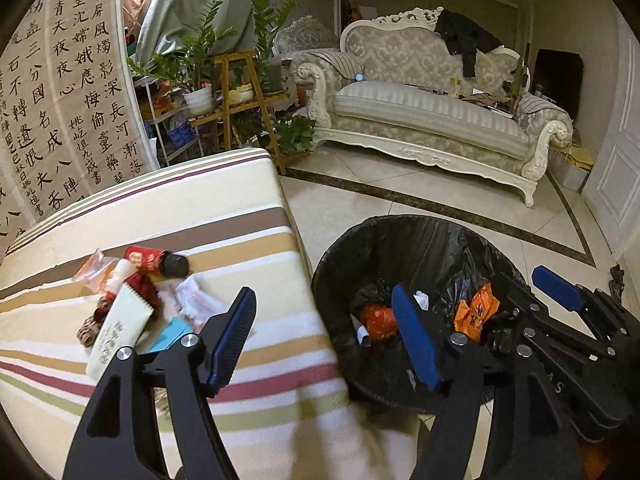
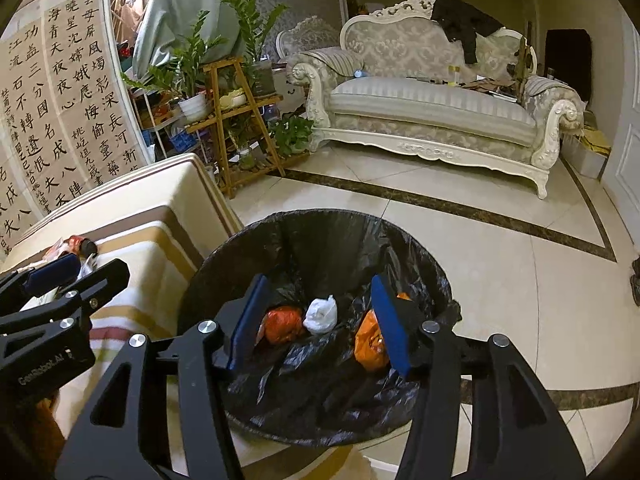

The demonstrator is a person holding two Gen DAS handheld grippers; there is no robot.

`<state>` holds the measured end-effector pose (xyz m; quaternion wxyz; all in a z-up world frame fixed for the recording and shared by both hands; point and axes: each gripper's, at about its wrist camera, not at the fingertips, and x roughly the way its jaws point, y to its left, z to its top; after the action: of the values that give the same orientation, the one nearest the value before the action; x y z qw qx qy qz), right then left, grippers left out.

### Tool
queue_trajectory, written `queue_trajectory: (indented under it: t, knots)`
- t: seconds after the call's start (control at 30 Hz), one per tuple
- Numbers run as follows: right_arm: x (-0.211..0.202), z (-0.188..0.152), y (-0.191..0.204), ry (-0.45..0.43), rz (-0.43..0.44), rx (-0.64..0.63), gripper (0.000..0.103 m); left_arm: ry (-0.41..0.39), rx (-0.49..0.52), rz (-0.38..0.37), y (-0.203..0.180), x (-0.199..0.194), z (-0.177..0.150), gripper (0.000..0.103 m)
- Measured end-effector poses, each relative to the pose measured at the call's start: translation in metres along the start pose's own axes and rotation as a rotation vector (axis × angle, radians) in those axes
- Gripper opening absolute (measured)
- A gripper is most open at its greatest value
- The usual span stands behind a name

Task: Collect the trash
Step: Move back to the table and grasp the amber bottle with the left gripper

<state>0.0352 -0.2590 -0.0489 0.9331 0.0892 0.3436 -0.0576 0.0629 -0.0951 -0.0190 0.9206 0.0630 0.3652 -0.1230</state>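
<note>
Left gripper (image 1: 324, 336) spread empty beside the bin (image 1: 344, 248). Right gripper (image 2: 316, 320) parted, holding nothing, above white wad (image 2: 321, 312) inside.

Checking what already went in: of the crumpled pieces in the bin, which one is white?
The white wad in the middle of the bin, lying between a red-orange piece and an orange bag.

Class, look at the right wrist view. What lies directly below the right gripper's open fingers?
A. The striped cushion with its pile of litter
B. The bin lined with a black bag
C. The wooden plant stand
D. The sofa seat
B. The right gripper is open and empty over the black-lined bin, where a white wad and orange wrappers already lie.
</note>
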Motion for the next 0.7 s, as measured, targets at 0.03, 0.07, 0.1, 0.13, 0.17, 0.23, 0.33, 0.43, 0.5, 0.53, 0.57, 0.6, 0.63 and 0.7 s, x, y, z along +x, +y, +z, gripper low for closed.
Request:
queue_trajectory:
  t: [0.03,0.07,0.1,0.13,0.17,0.23,0.33,0.43,0.5,0.53,0.57,0.6,0.63,0.7]
  knots:
    - [-0.002,-0.002,0.003,0.001,0.002,-0.003,0.052,0.000,0.001,-0.001,0.003,-0.004,-0.003,0.068]
    - [-0.005,-0.005,0.006,0.002,0.006,-0.004,0.053,0.001,0.001,-0.001,0.005,-0.007,-0.005,0.068]
    - [-0.007,-0.006,0.008,0.003,0.008,-0.005,0.053,0.002,0.001,-0.001,0.007,-0.009,-0.008,0.068]
    - [-0.010,-0.009,0.011,0.005,0.011,-0.008,0.053,0.002,0.002,0.000,0.008,-0.012,-0.010,0.069]
    - [-0.012,-0.011,0.013,0.006,0.013,-0.011,0.053,0.002,0.003,0.003,0.011,-0.016,-0.013,0.069]
    - [-0.017,-0.014,0.017,0.009,0.020,-0.015,0.053,0.003,0.003,0.007,0.016,-0.023,-0.020,0.068]
    - [-0.025,-0.022,0.022,0.015,0.031,-0.018,0.053,0.006,0.002,0.017,0.024,-0.032,-0.029,0.069]
    - [-0.033,-0.031,0.030,0.023,0.047,-0.024,0.053,0.006,-0.004,0.030,0.031,-0.039,-0.041,0.069]
    - [-0.039,-0.037,0.036,0.025,0.052,-0.036,0.053,0.008,-0.011,0.039,0.037,-0.045,-0.049,0.069]
    - [-0.042,-0.040,0.039,0.026,0.055,-0.041,0.053,0.009,-0.013,0.043,0.041,-0.048,-0.052,0.068]
    - [-0.045,-0.044,0.042,0.026,0.059,-0.045,0.053,0.010,-0.016,0.048,0.045,-0.050,-0.055,0.068]
    - [-0.048,-0.046,0.044,0.025,0.061,-0.048,0.053,0.010,-0.016,0.051,0.047,-0.053,-0.058,0.068]
    - [-0.051,-0.048,0.048,0.025,0.065,-0.052,0.053,0.010,-0.016,0.056,0.050,-0.055,-0.062,0.068]
    - [-0.055,-0.052,0.052,0.025,0.071,-0.057,0.053,0.013,-0.014,0.063,0.053,-0.058,-0.069,0.068]
